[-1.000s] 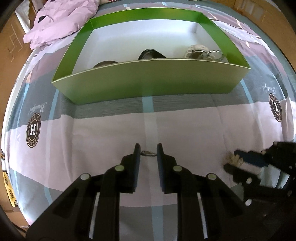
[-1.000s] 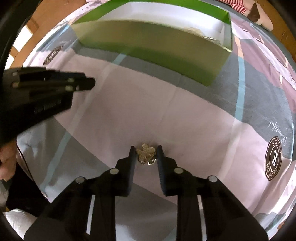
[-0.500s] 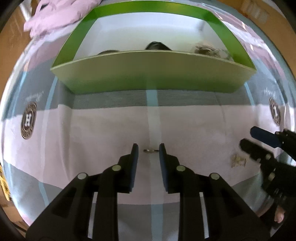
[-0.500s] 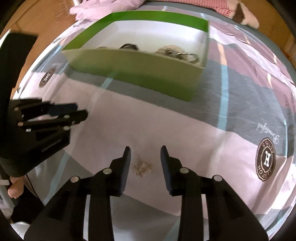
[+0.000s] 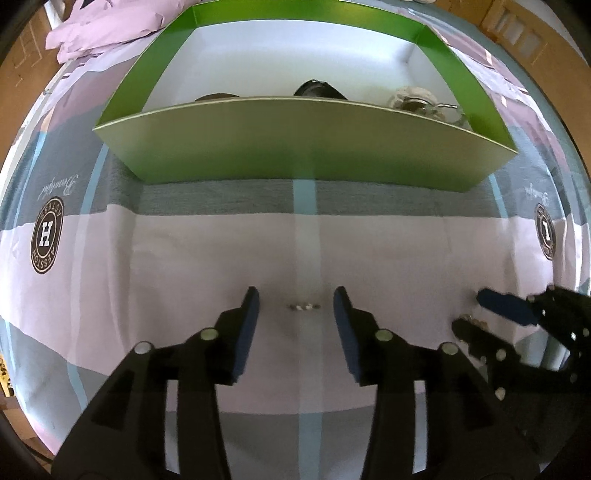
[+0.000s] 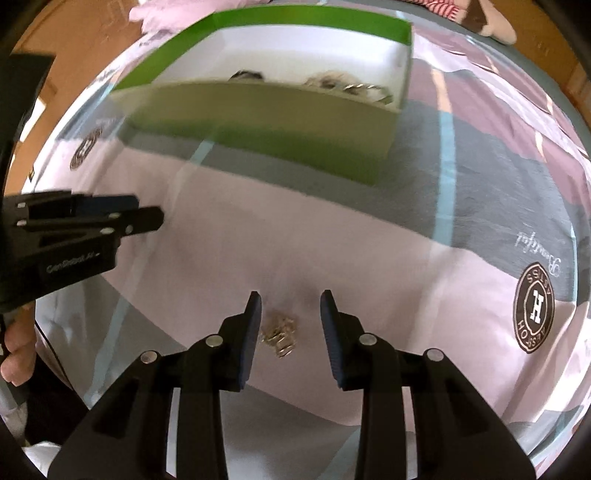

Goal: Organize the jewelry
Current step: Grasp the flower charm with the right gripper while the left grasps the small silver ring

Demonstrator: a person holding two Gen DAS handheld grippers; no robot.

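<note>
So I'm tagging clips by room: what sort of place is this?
Probably a bedroom, worked on a bed: the surface is a printed bedsheet with round logos, a rumpled pink cloth lies at its far edge, and a green box holding jewelry rests on it.

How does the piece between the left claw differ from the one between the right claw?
The silver ring is small, slim and centred in the left claw; the gold cluster is bulkier, tangled, and lies beside one finger of the right claw. Both rest loose on the bedsheet, ungripped.

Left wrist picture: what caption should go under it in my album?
Open left claw over a small silver ring on the pink-and-grey bedsheet, facing a green cardboard box.
</note>
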